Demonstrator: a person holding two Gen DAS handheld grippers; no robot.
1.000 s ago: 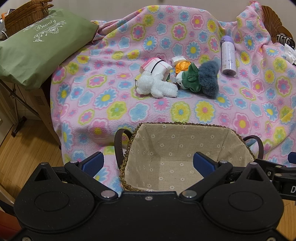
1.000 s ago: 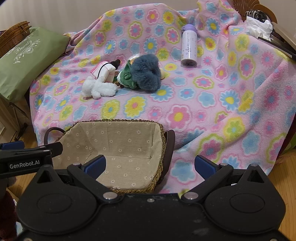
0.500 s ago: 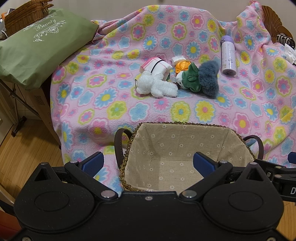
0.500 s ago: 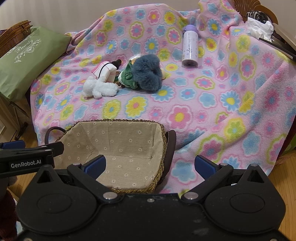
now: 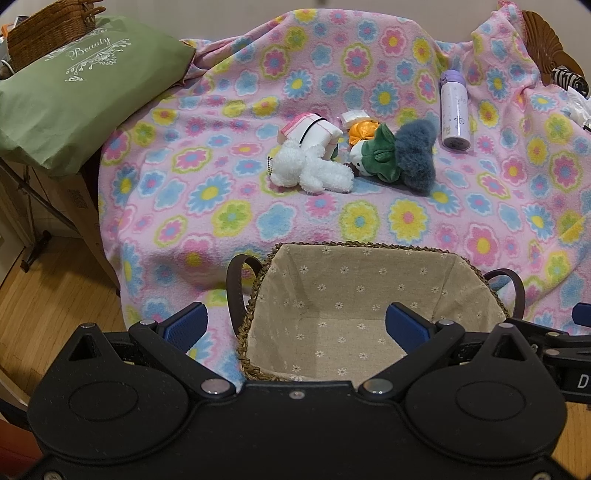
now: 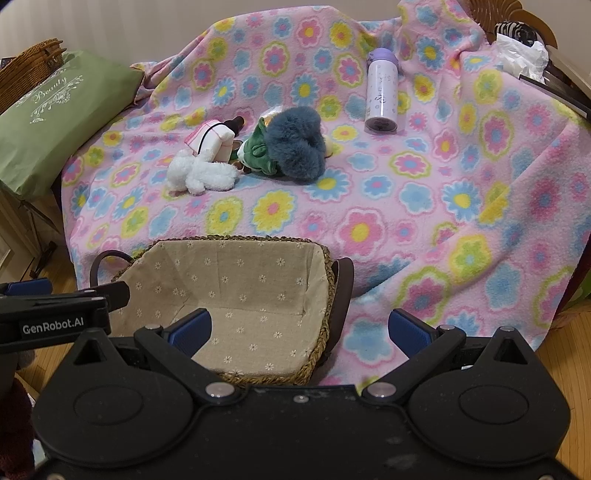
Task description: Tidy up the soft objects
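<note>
A pile of soft toys lies on the flowered pink blanket (image 5: 229, 192): a white plush (image 5: 310, 170), a pink-edged white pouch (image 5: 310, 131), an orange piece (image 5: 360, 131), a green plush (image 5: 376, 155) and a grey-blue furry toy (image 5: 415, 155). In the right wrist view they show as the white plush (image 6: 201, 171), the pouch (image 6: 212, 140), the green plush (image 6: 256, 151) and the furry toy (image 6: 295, 142). An empty lined wicker basket (image 5: 369, 254) (image 6: 236, 243) stands at the blanket's near edge. My left gripper (image 5: 295, 325) is open above the basket's left side. My right gripper (image 6: 299, 328) is open over its right rim.
A lilac bottle (image 5: 455, 110) (image 6: 382, 96) lies on the blanket behind the toys to the right. A green pillow (image 5: 74, 88) (image 6: 55, 114) and a wicker basket (image 5: 48, 29) sit at the left. Wooden floor (image 5: 55, 295) lies below the blanket's left edge.
The right wrist view has shifted slightly; the scene sits a little lower and to the right. The left gripper has not moved.
</note>
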